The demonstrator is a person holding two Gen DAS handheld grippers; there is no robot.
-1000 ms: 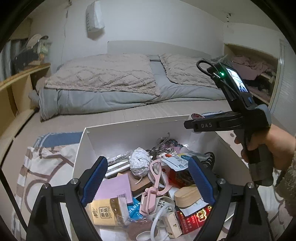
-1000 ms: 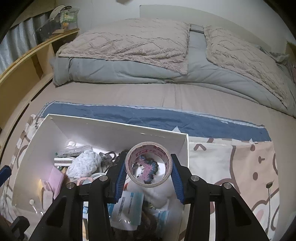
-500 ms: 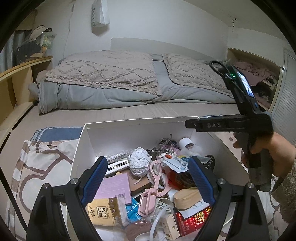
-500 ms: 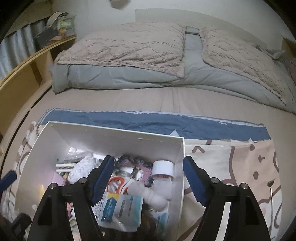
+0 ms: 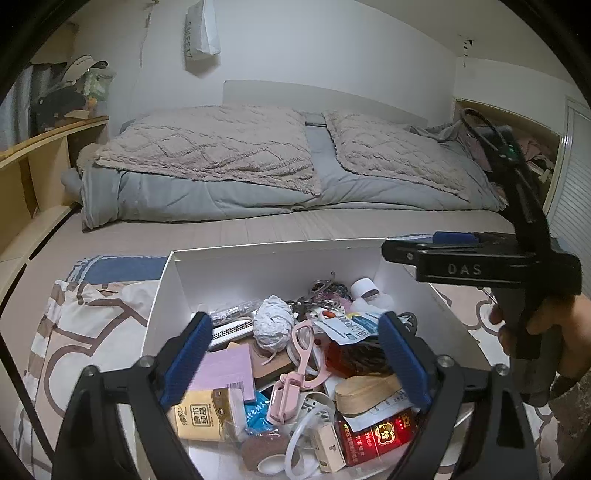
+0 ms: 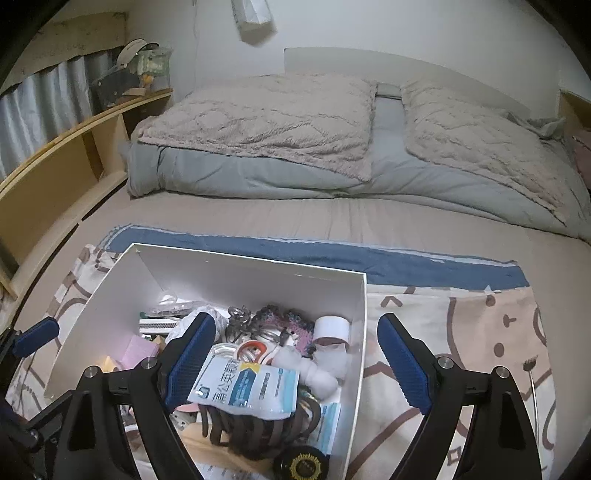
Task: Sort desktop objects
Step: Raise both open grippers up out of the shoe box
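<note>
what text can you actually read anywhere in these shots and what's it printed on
"DAS": on the black body of the right gripper.
Chinese characters on the white and blue pouch, the yellow packet and the red box: too blurred to read.
Lettering on the hanging white bag: unreadable.

A white box (image 5: 258, 266) full of small desk things sat open on a patterned cloth on the bed.

A roll of tape (image 6: 331, 327) lay tipped in the far right corner, next to the right wall. A ball of white string (image 5: 274, 327) sat near the middle, with pink scissors (image 5: 301, 363) just beside it. A purple notepad (image 5: 225, 373) lay on the left, and a red pack (image 5: 380, 434) lay near the front.
</note>
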